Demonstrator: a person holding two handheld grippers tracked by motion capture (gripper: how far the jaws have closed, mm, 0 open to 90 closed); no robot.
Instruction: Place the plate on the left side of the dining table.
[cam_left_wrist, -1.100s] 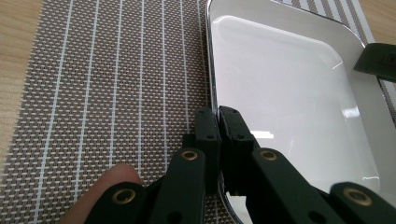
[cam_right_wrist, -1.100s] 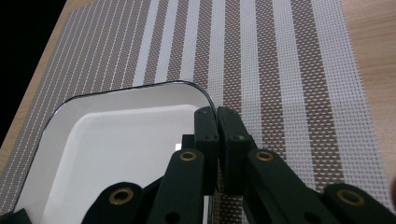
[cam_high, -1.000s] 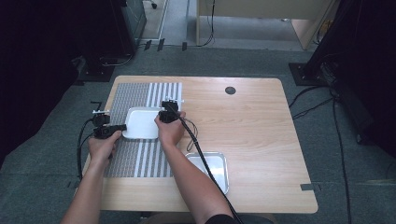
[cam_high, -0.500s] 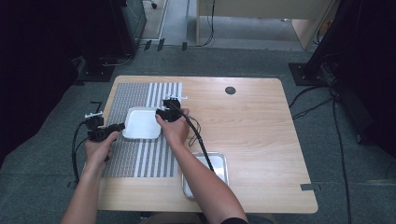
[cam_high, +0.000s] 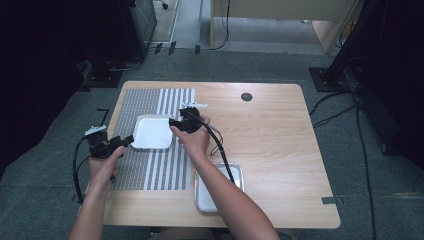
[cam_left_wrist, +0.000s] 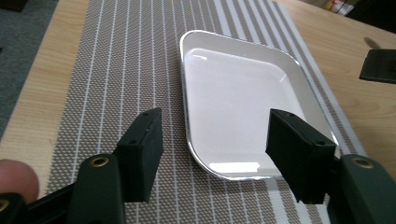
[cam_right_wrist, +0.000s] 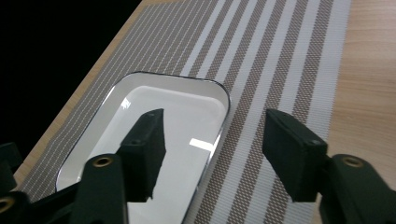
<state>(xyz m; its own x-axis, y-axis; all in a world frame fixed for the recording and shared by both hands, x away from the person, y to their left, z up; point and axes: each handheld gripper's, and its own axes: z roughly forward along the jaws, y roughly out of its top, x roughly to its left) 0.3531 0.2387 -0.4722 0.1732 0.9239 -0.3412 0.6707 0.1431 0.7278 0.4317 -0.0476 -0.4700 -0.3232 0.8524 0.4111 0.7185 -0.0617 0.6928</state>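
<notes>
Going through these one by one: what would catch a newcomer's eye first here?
The white tray lying flat on the striped placemat, flanked by the left tongs and right tongs. Both have just been opening and stand clear of its rims, nothing between the jaws. A second, metal tray sits near the table's front edge, under the right forearm.

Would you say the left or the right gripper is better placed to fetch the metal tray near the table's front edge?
Probably right: the right gripper, jaws just opened and empty, is nearer the metal tray. The left gripper sits beyond the white tray.
</notes>
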